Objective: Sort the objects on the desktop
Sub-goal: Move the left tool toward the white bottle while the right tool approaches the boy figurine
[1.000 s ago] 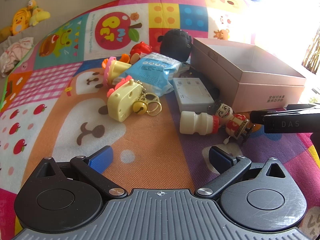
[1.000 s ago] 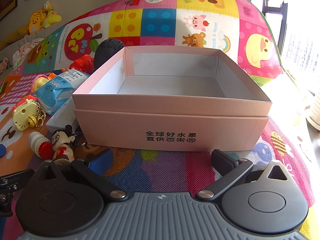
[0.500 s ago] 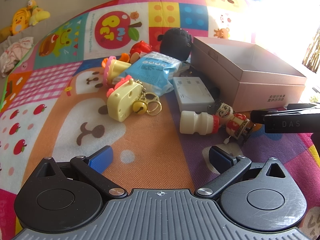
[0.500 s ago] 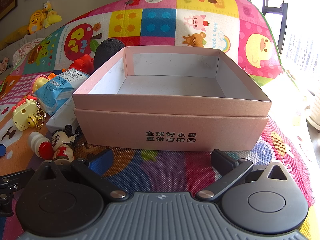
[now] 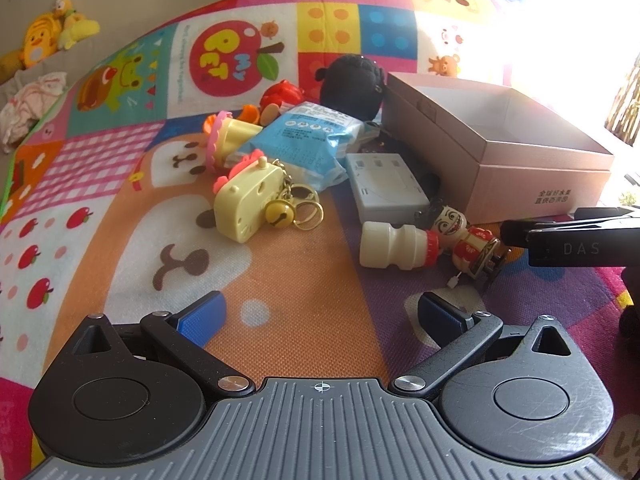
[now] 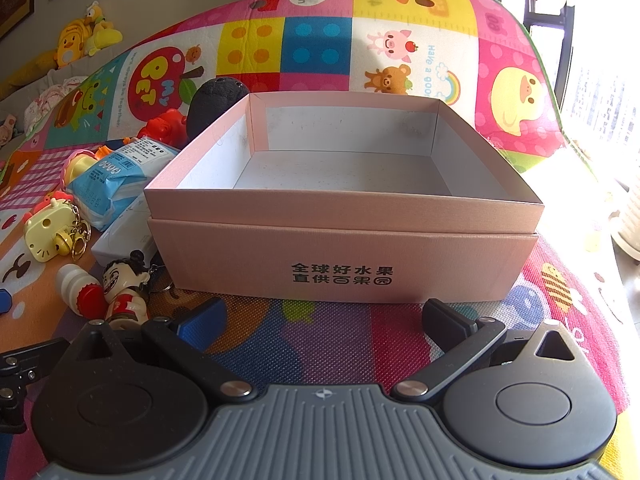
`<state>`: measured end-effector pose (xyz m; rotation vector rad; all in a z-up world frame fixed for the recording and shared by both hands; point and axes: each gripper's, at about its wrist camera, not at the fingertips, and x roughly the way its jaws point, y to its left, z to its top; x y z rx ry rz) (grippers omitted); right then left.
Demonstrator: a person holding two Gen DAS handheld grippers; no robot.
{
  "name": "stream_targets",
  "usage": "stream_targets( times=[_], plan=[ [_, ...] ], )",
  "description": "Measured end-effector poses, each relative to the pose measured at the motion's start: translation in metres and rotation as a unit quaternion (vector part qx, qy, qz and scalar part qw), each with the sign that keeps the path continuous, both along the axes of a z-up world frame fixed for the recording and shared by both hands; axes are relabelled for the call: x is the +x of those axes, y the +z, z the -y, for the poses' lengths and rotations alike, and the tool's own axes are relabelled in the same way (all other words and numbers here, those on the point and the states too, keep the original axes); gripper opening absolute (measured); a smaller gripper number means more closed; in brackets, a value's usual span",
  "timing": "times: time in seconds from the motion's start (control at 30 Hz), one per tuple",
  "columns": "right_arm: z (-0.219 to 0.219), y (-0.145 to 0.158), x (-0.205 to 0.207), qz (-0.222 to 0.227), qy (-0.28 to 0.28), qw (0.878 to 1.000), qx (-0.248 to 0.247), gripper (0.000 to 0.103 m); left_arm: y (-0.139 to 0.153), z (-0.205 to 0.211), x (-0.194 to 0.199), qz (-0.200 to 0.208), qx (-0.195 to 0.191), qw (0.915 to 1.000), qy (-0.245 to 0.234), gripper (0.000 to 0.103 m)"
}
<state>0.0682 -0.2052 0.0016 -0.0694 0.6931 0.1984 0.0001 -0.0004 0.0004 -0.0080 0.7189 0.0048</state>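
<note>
Colourful play mat (image 5: 304, 280) lies under both of your grippers. Your left gripper (image 5: 320, 316) has its fingers spread wide with nothing between them; just ahead of its right finger lie a small white bottle (image 5: 394, 245) and a doll figure (image 5: 466, 236), touching each other. Farther ahead and slightly left sits a yellow camera keychain (image 5: 242, 206). Your right gripper (image 6: 324, 320) is spread too, empty, facing the open pink box (image 6: 344, 240) directly ahead.

From my seat almost nothing has shifted; the pink box (image 5: 536, 184) sits slightly lower right in my left view.
</note>
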Motion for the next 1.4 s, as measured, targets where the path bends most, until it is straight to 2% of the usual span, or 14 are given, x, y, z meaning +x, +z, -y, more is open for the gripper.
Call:
stream_targets(
  times=[0.23, 0.47, 0.67, 0.77, 0.87, 1.0, 1.13, 1.23, 1.3, 1.4],
  plan=[
    [0.007, 0.004, -0.006, -0.029, 0.052, 0.998, -0.005, 0.103, 0.000, 0.000, 0.000, -0.001, 0.001, 1.0000, 0.000, 0.103],
    [0.013, 0.006, -0.019, -0.043, 0.060, 0.997, -0.006, 0.103, -0.001, -0.002, 0.004, -0.012, -0.003, 0.9999, 0.009, 0.103],
    [0.014, 0.005, -0.020, -0.044, 0.063, 0.997, -0.007, 0.103, 0.007, 0.003, 0.011, -0.020, -0.024, 0.9994, -0.013, 0.103],
    [0.013, 0.005, -0.021, -0.041, 0.063, 0.997, -0.008, 0.103, 0.008, 0.005, 0.018, -0.004, 0.011, 0.9999, 0.008, 0.103],
    [0.013, 0.004, -0.021, -0.039, 0.063, 0.997, -0.010, 0.103, 0.009, -0.003, 0.021, 0.006, 0.029, 0.9988, 0.039, 0.103],
    [0.013, 0.004, -0.019, -0.038, 0.069, 0.997, -0.010, 0.103, 0.007, -0.021, 0.022, 0.009, 0.059, 0.9940, 0.092, 0.103],
    [0.018, 0.012, -0.016, -0.021, 0.096, 0.995, -0.008, 0.103, 0.004, -0.040, 0.021, -0.006, 0.018, 0.9937, 0.110, 0.103],
    [0.041, 0.034, -0.015, 0.028, 0.072, 0.997, 0.018, 0.103, 0.002, -0.045, 0.019, -0.008, -0.002, 0.9937, 0.112, 0.103],
    [0.062, 0.050, -0.010, 0.056, 0.036, 0.997, 0.041, 0.103, 0.002, -0.046, 0.019, -0.006, -0.009, 0.9935, 0.113, 0.103],
    [0.081, 0.057, 0.006, 0.070, -0.024, 0.996, 0.059, 0.103, 0.001, -0.041, 0.022, -0.009, -0.001, 0.9936, 0.113, 0.103]
  ],
)
